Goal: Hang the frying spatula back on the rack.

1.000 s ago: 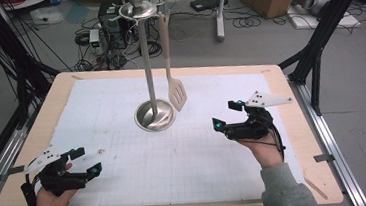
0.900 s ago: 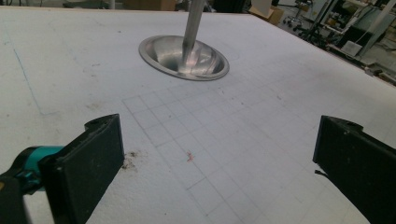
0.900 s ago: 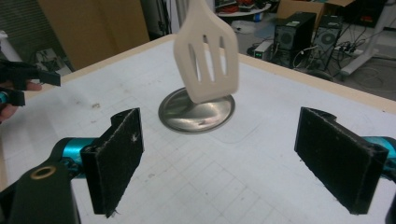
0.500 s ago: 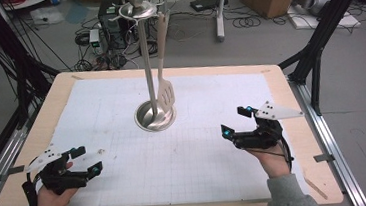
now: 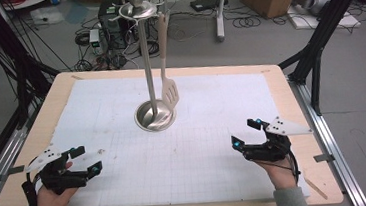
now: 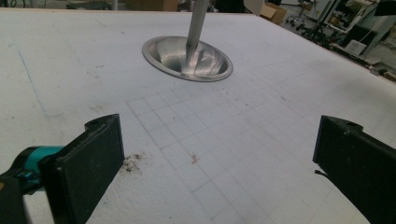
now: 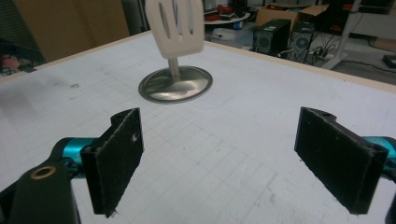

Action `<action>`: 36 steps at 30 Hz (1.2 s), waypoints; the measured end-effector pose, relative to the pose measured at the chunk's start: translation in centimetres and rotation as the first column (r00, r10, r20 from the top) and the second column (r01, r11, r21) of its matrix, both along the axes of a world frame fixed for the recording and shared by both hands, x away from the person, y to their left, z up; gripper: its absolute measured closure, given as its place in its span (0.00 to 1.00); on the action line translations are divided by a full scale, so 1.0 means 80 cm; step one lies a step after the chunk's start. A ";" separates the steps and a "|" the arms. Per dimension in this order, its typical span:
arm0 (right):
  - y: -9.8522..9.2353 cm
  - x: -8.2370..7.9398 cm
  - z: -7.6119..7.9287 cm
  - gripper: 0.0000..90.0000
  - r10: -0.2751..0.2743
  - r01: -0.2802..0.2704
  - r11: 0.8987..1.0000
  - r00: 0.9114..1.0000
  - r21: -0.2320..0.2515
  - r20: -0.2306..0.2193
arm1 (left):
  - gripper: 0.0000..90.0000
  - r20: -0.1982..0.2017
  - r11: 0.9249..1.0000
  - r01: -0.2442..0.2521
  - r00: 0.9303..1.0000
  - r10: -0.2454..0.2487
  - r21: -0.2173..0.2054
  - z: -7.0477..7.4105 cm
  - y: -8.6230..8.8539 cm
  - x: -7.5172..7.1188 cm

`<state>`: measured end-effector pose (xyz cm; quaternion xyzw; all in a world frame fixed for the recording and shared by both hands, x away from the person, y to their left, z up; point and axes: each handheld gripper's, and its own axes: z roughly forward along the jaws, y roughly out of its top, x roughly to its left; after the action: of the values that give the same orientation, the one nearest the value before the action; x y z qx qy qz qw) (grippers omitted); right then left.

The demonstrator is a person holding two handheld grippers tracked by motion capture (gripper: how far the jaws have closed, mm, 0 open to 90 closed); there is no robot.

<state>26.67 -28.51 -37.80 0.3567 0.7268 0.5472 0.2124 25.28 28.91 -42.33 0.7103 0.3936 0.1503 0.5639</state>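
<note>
**A:** Take me across from the left. What have you got?

**B:** My left hand-held gripper rests at the near left corner of the tabletop, jaws spread wide with nothing between them. In the left gripper view there is bare white gridded paper ahead, and the round steel base of the stand farther off.

**A:** And in the middle?

**B:** The stand rises upright from that base at the centre of the paper. A pale slotted spatula hangs from its top ring, handle up, with the blade just above the base and beside the pole.

**A:** How would it handle?

**B:** I judge it light and fairly stiff, plastic or nylon by the look, not fragile. It hangs free, so it may swing when nudged, and the smooth blade could slip. I'd take it on the flat handle below the hook, squeezing across the thin side, then lift it up off the ring.

**A:** And the right?

**B:** My right hand-held gripper sits near the right edge, well apart from the stand, also released and empty. In its own view the spatula blade hangs ahead, between the open jaws.
</note>
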 end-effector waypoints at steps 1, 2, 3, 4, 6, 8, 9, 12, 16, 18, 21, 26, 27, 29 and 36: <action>-0.004 -0.002 -0.003 0.16 -0.006 0.006 1.000 1.000 0.005 -0.002 | 0.03 0.000 1.000 -0.001 1.000 0.001 -0.001 0.000 0.000 0.000; -0.007 -0.003 -0.005 0.16 -0.010 0.010 1.000 1.000 0.012 -0.003 | 0.03 0.000 1.000 0.000 1.000 0.000 0.000 0.000 0.000 0.000; -0.010 -0.005 -0.006 0.16 -0.013 0.013 1.000 1.000 0.017 0.000 | 0.03 -0.001 1.000 -0.001 1.000 0.001 -0.002 0.000 -0.001 0.000; -0.014 -0.006 -0.008 0.16 -0.018 0.018 1.000 1.000 0.026 -0.001 | 0.03 -0.001 1.000 -0.001 1.000 0.001 -0.002 0.000 -0.001 0.000; -0.021 -0.009 -0.010 0.16 -0.031 0.031 0.999 1.000 0.040 0.002 | 0.03 0.001 1.000 -0.001 1.000 0.001 -0.001 0.000 -0.001 0.000; -0.027 -0.012 -0.013 0.16 -0.044 0.044 0.998 0.999 0.053 0.004 | 0.03 0.004 1.000 -0.001 1.000 0.001 0.002 0.000 0.000 0.000; -0.030 -0.014 -0.015 0.16 -0.051 0.051 0.997 0.999 0.058 0.005 | 0.03 0.005 1.000 0.000 1.000 0.000 0.003 0.000 0.000 0.000; -0.037 -0.017 -0.020 0.16 -0.075 0.075 0.995 0.997 0.059 0.006 | 0.03 0.008 1.000 0.000 1.000 0.000 0.001 0.001 0.000 -0.001; -0.041 -0.021 -0.027 0.16 -0.098 0.097 0.993 0.995 0.067 0.001 | 0.03 0.007 1.000 -0.001 1.000 0.001 0.003 0.000 0.000 -0.001; -0.043 -0.021 -0.029 0.16 -0.108 0.107 0.992 0.994 0.064 0.004 | 0.03 0.007 1.000 -0.001 1.000 0.001 0.003 0.000 0.000 -0.001; -0.044 -0.023 -0.031 0.16 -0.115 0.114 0.992 0.993 0.061 0.005 | 0.03 0.006 1.000 -0.003 1.000 0.003 0.004 0.000 0.000 0.000; -0.046 -0.025 -0.033 0.16 -0.127 0.126 0.989 0.992 0.083 0.010 | 0.03 0.004 1.000 -0.005 1.000 0.005 0.011 0.000 -0.001 0.000; -0.047 -0.025 -0.033 0.16 -0.130 0.129 0.988 0.991 0.080 0.011 | 0.03 0.004 1.000 -0.005 1.000 0.005 0.011 0.000 -0.001 0.000; -0.049 -0.026 -0.036 0.16 -0.135 0.134 0.988 0.991 0.077 0.009 | 0.03 0.005 1.000 -0.005 1.000 0.005 0.013 0.000 0.000 0.000; -0.057 -0.030 -0.044 0.16 -0.159 0.158 0.984 0.987 0.079 0.007 | 0.03 0.002 1.000 -0.005 1.000 0.005 0.017 -0.001 -0.001 0.000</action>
<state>24.24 -33.10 -41.35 0.4179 0.6725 0.5591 0.2461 25.27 28.86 -42.38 0.7140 0.3935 0.1558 0.5578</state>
